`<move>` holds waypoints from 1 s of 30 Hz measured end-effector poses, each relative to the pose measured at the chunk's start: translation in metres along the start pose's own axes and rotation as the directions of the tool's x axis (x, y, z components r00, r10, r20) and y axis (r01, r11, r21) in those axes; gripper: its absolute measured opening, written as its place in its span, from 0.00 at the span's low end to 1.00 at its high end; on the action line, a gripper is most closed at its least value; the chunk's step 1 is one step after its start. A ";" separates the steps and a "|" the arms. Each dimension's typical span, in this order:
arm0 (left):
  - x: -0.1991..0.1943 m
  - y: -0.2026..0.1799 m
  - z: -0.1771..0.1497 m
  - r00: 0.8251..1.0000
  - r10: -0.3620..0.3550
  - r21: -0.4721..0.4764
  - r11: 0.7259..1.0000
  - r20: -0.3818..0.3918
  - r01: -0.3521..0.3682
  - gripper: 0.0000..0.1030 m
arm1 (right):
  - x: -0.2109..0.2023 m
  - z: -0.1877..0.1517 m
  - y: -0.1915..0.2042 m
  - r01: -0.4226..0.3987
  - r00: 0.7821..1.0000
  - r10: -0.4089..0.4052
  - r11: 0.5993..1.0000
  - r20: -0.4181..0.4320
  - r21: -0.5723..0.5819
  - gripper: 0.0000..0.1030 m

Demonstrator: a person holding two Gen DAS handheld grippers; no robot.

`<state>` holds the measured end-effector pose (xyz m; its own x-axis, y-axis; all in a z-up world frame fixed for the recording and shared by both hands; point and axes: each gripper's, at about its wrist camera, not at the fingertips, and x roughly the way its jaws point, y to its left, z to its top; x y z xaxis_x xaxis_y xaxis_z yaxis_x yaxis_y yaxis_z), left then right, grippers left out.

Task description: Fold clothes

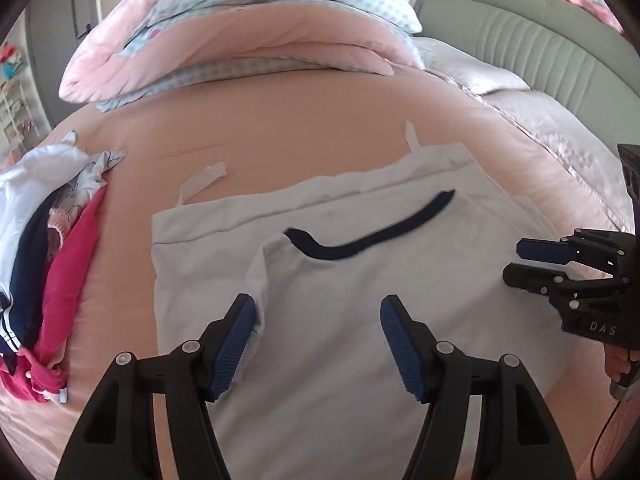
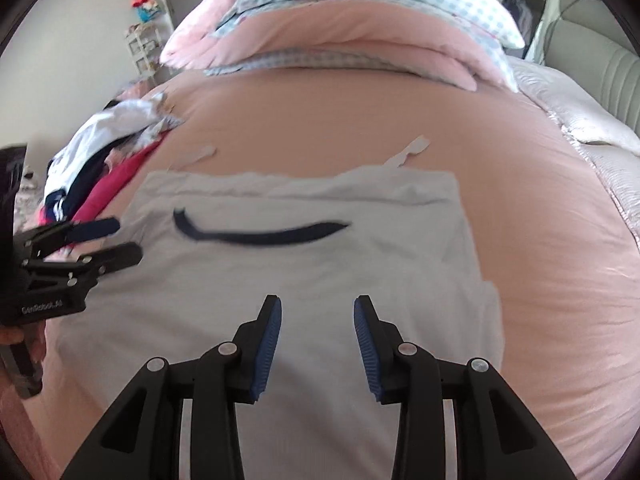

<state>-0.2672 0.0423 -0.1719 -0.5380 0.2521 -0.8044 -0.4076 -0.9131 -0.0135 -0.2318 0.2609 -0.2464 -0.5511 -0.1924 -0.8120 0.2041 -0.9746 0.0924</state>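
Note:
A white garment (image 1: 340, 300) with a dark navy neckline trim (image 1: 372, 232) lies flat on the pink bed, partly folded over itself. In the right wrist view the same white garment (image 2: 300, 280) and its navy trim (image 2: 260, 236) fill the middle. My left gripper (image 1: 318, 312) hovers open over the garment's near left part, with nothing between its fingers. My right gripper (image 2: 318, 312) is open above the garment's near middle, also holding nothing. Each gripper shows in the other's view: the right gripper (image 1: 516, 260) at the garment's right edge, the left gripper (image 2: 124, 240) at its left edge.
A pile of clothes (image 1: 52, 260) in white, navy and magenta lies to the left on the pink bedsheet (image 1: 300, 120). A folded pink and blue-checked quilt (image 1: 248, 36) sits at the far end. A grey padded headboard (image 1: 540, 40) runs along the right.

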 end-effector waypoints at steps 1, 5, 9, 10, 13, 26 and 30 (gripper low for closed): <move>-0.001 -0.007 -0.007 1.000 -0.003 0.025 1.000 -0.014 0.004 0.62 | 0.000 -0.011 0.007 0.005 1.000 -0.006 1.000 -0.020 -0.031 0.36; -0.010 0.008 -0.027 0.998 0.054 0.056 0.997 -0.034 -0.052 0.63 | -0.006 -0.048 0.008 0.026 0.999 -0.029 0.992 -0.019 -0.124 0.36; -0.022 0.036 -0.042 0.990 0.134 0.065 0.989 -0.041 -0.131 0.63 | -0.027 -0.056 -0.027 0.061 0.998 -0.063 0.994 -0.025 -0.092 0.36; -0.025 0.043 -0.046 0.987 0.154 0.066 0.986 -0.043 -0.151 0.63 | -0.032 -0.056 -0.038 0.083 0.996 -0.085 0.994 -0.029 -0.073 0.36; -0.036 0.071 -0.038 0.993 0.115 -0.072 0.990 -0.031 -0.117 0.63 | -0.041 -0.058 -0.061 0.071 0.996 -0.071 0.997 -0.054 0.011 0.36; 0.040 0.039 0.003 0.988 0.096 0.023 0.995 -0.119 -0.094 0.63 | -0.021 -0.013 -0.029 0.100 0.995 -0.100 0.995 -0.018 -0.025 0.36; 0.043 0.062 0.016 0.990 0.090 -0.067 0.993 -0.109 -0.097 0.63 | 0.007 -0.016 -0.040 0.145 0.985 -0.147 0.989 -0.094 -0.031 0.37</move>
<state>-0.3276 0.0016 -0.1975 -0.4891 0.1329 -0.8620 -0.3028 -0.9527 0.0249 -0.2311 0.3006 -0.2655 -0.4967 -0.0351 -0.8672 0.1471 -0.9881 -0.0443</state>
